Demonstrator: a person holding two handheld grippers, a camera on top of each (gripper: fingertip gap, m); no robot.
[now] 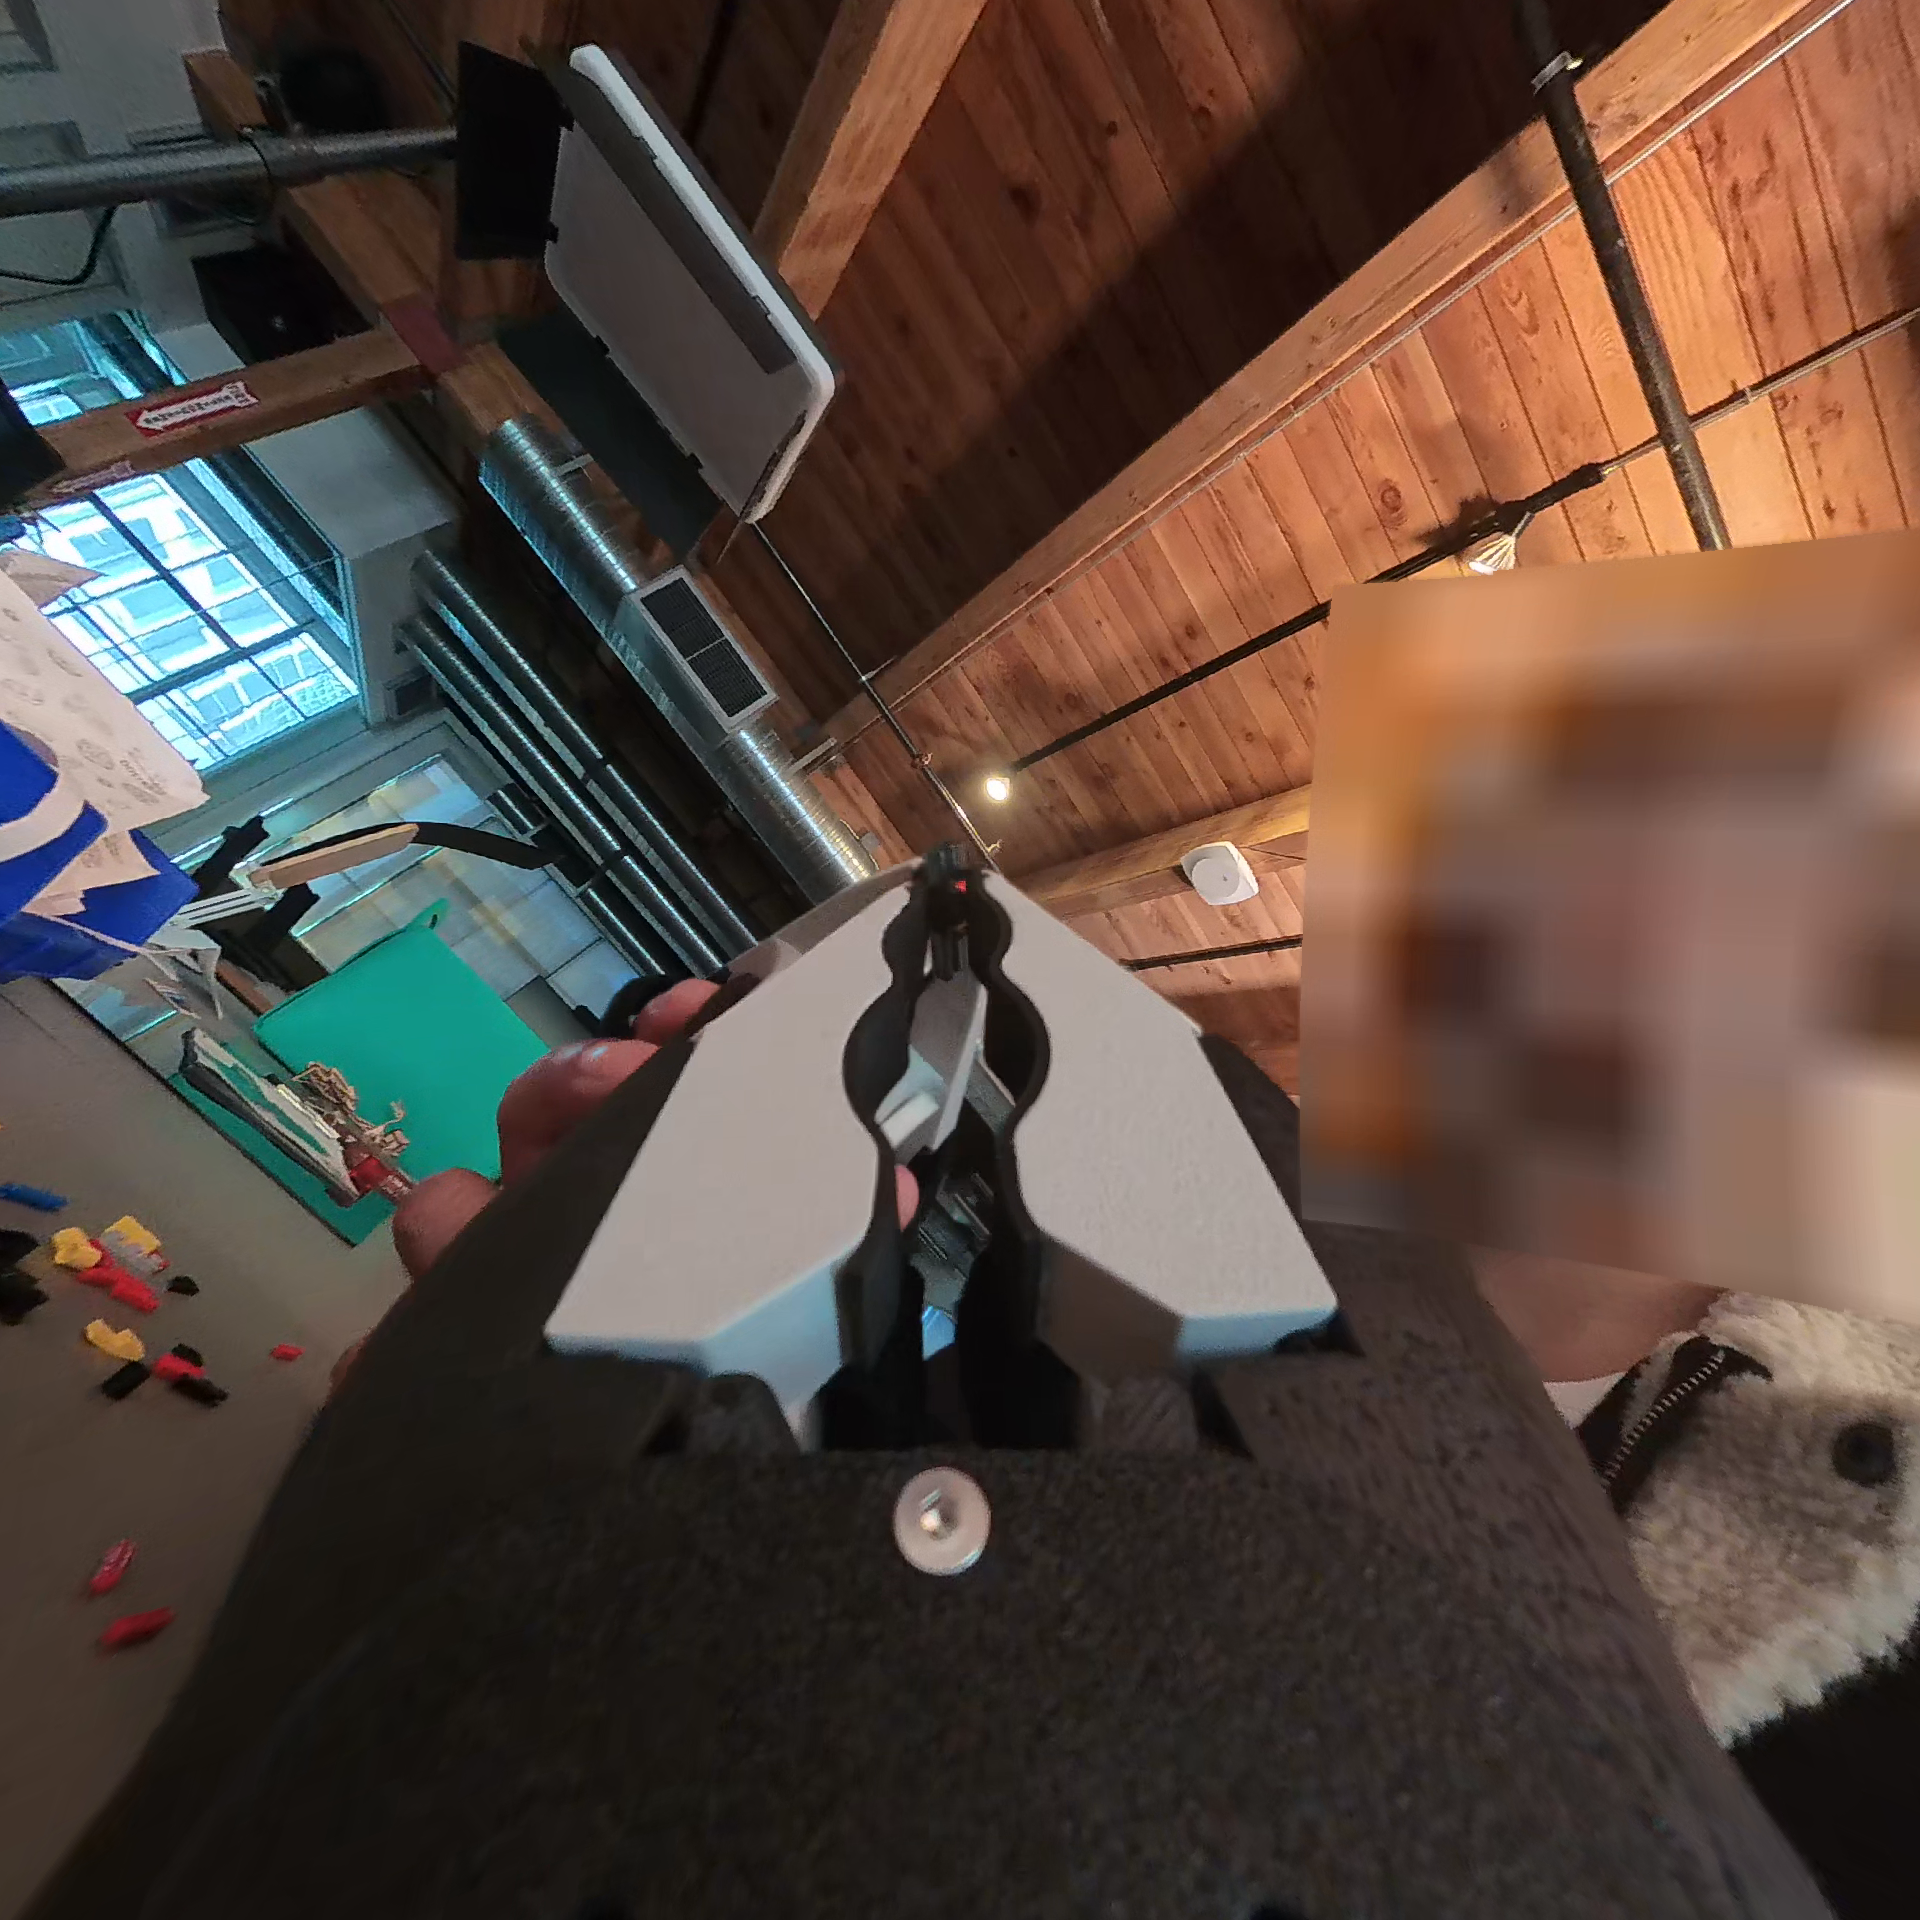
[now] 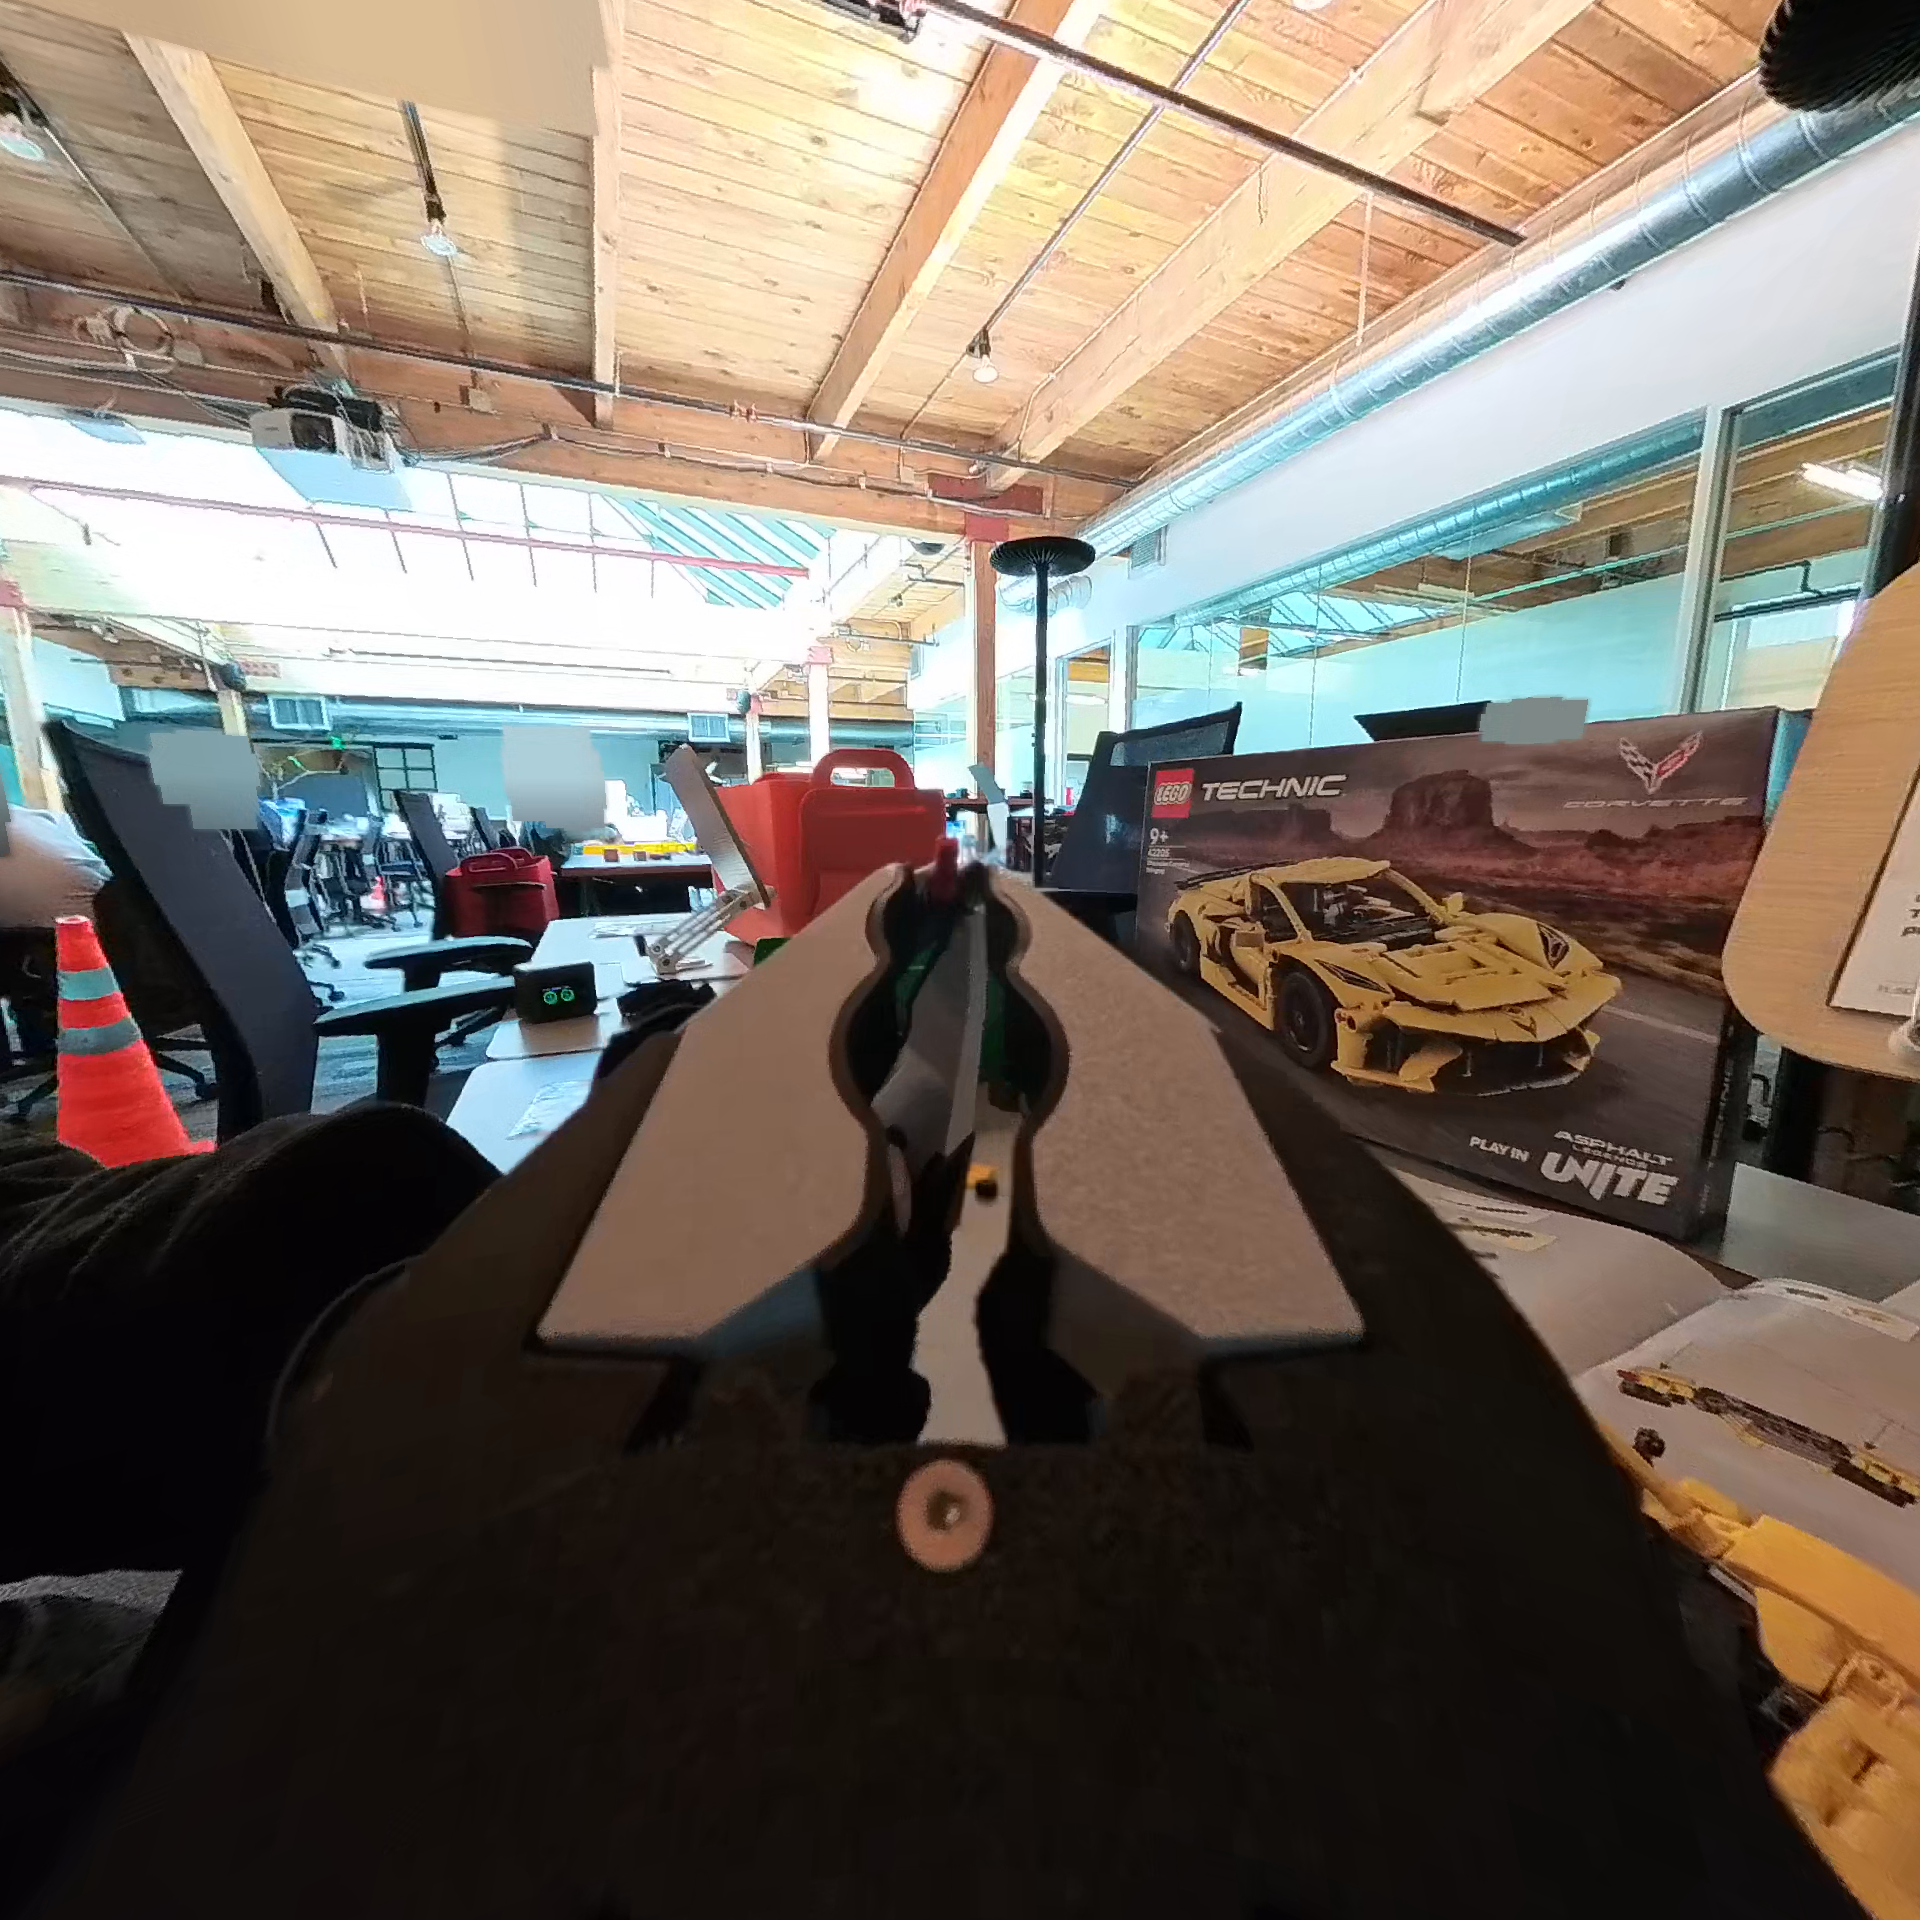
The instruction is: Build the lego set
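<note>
Both raised off the table, the left gripper (image 1: 948, 883) pinches a small black piece (image 1: 943, 920) and the right gripper (image 2: 951, 883) a red pin (image 2: 945, 864), tips seemingly facing

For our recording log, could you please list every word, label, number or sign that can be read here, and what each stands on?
I don't copy writing out, but these things bear it:
Dark box with a yellow car picture: large print, readable.
Red-and-white sticker on a beam: small and tilted.
Paper on a wooden board: cut off by the picture's edge.
Booklet: too blurred.
</note>
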